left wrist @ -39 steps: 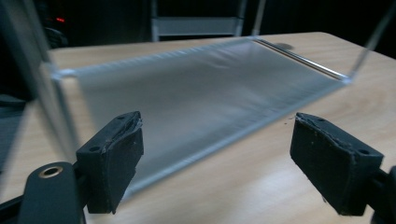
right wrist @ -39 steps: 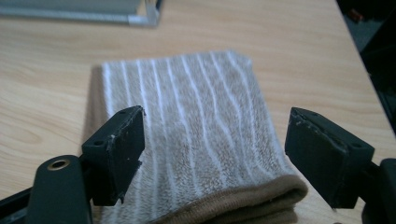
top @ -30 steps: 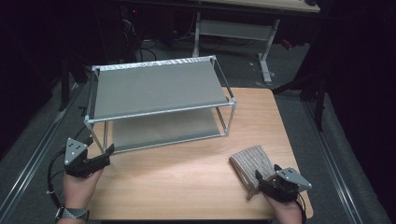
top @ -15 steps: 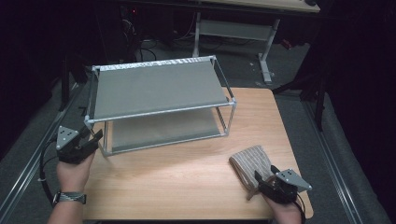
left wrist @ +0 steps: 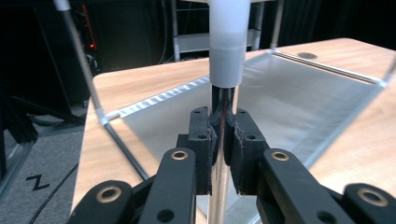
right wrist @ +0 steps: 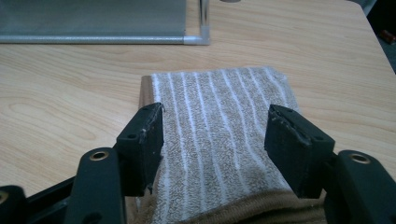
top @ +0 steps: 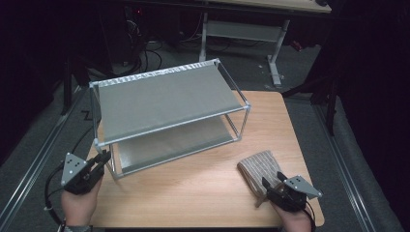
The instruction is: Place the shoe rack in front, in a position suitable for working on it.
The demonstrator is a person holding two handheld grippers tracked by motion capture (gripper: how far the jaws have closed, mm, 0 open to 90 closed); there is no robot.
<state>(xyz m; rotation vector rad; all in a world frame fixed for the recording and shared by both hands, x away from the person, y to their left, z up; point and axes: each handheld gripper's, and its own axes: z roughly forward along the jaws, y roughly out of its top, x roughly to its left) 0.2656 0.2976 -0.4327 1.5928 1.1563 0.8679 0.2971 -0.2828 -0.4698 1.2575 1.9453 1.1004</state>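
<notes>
Since half a second ago the left claw [top: 100, 160] has moved in from the bench's left edge to the grey two-tier metal-framed shelf rack [top: 164, 99] and now clamps its front-left chrome corner post [left wrist: 223, 116], jaws closed around it below the white joint. The right claw [right wrist: 215, 140] has stayed put, jaws spread wide above the near end of the folded brown-and-white striped towel [top: 258, 166], which lies on the light wooden bench [top: 193, 188] just right of the rack's front.

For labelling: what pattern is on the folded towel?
Brown with thin white stripes on the towel; clearest in the right gripper view.
</notes>
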